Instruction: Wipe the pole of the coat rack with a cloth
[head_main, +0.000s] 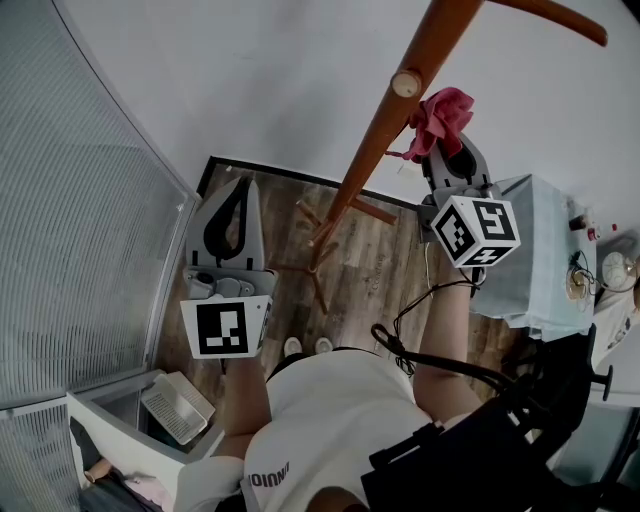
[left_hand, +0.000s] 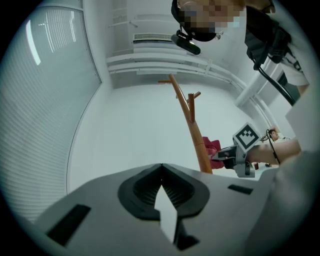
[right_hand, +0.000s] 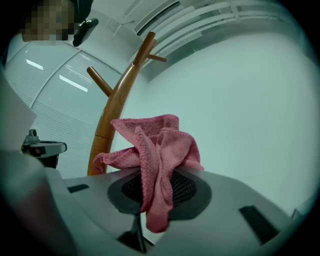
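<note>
The coat rack's brown wooden pole (head_main: 385, 120) slants from the top right down to its feet on the floor. It also shows in the left gripper view (left_hand: 195, 135) and the right gripper view (right_hand: 112, 115). A crumpled pink cloth (head_main: 443, 115) (right_hand: 155, 145) hangs out of my right gripper (head_main: 445, 150) (right_hand: 157, 185), which is shut on it. The cloth sits just right of the pole; whether it touches is unclear. My left gripper (head_main: 238, 185) (left_hand: 161, 170) is held lower left, away from the pole, shut with nothing in it.
A round peg end (head_main: 407, 83) sticks out of the pole beside the cloth. The rack's legs (head_main: 335, 215) spread over the wood floor. A glass wall with blinds (head_main: 80, 220) runs along the left. A light-blue covered table (head_main: 540, 250) stands right, a white basket (head_main: 178, 405) lower left.
</note>
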